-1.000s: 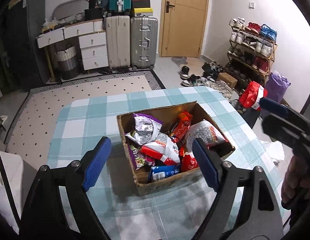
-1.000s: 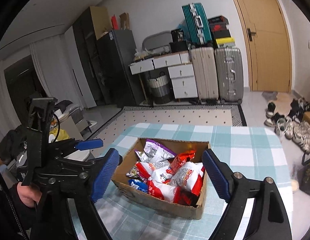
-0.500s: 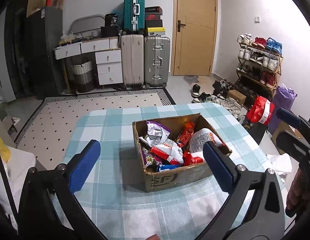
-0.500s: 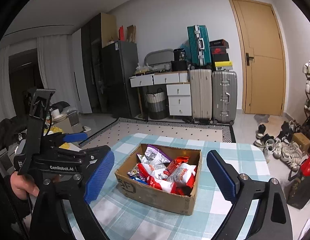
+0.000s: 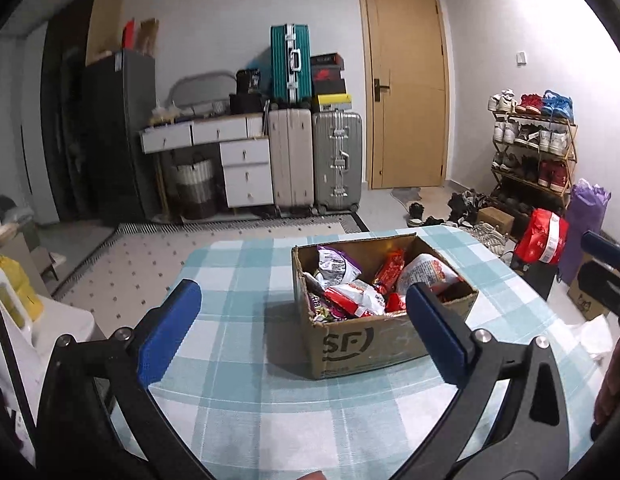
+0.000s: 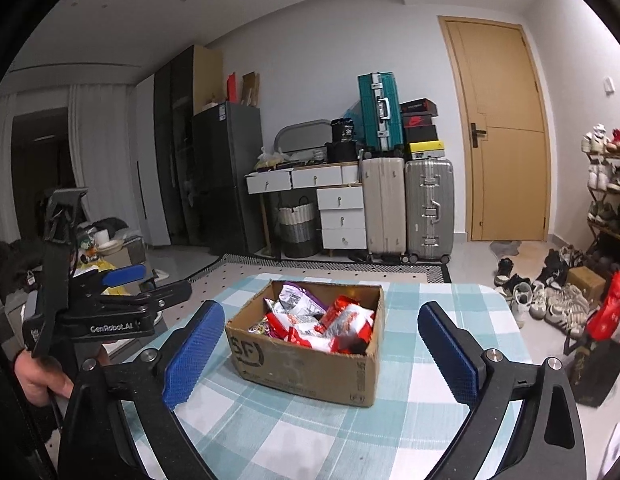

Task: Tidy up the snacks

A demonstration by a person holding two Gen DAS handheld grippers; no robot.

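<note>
A brown cardboard box [image 5: 362, 344] marked SF stands on a table with a teal-and-white checked cloth [image 5: 245, 392]. It is full of snack bags [image 5: 350, 292], mostly red, white and purple. The box also shows in the right wrist view [image 6: 305, 368] with the snack bags [image 6: 322, 320] inside. My left gripper [image 5: 301, 332] is open and empty, held back from the box's near side. My right gripper [image 6: 322, 348] is open and empty, also back from the box. The left gripper shows at the left of the right wrist view [image 6: 125, 292].
Beyond the table lie a dotted rug [image 5: 149, 256], suitcases [image 5: 314, 160], white drawers [image 5: 245, 172], a door [image 5: 406, 92] and a shoe rack [image 5: 530, 148]. A red bag [image 5: 544, 236] and a purple bag [image 5: 582, 224] stand right of the table.
Both grippers have pulled back and lowered away from the box, so it looks smaller and more side-on. Both stay open and empty.
</note>
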